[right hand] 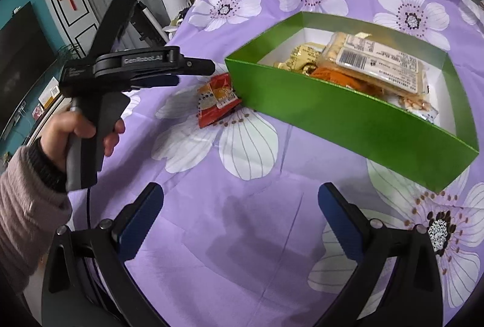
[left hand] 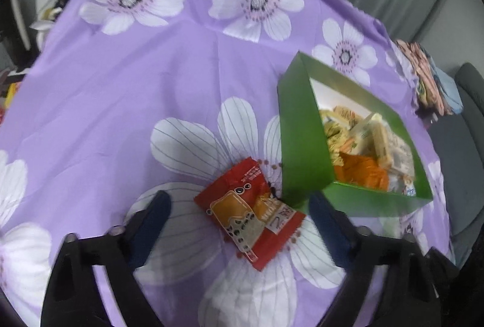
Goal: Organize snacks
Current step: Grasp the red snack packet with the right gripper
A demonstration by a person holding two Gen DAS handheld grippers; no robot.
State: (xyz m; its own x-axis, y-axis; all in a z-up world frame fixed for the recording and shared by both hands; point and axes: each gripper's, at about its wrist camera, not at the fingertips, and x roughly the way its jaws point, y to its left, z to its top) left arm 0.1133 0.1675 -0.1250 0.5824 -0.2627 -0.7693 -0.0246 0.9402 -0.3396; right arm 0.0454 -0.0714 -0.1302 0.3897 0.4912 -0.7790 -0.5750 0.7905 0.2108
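While red snack packet (left hand: 249, 213) is lying between wide-spread left gripper (left hand: 239, 206) fingers, long axis diagonal, touching green box (left hand: 305, 145) corner; right gripper (right hand: 240, 201) is being held wide, empty, farther off.

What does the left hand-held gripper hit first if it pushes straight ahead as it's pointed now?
Most likely the red snack packet: it lies on the purple floral cloth between the open fingers of the left hand-held gripper. The green box sits just beyond, to the right. Height above the cloth is unclear.
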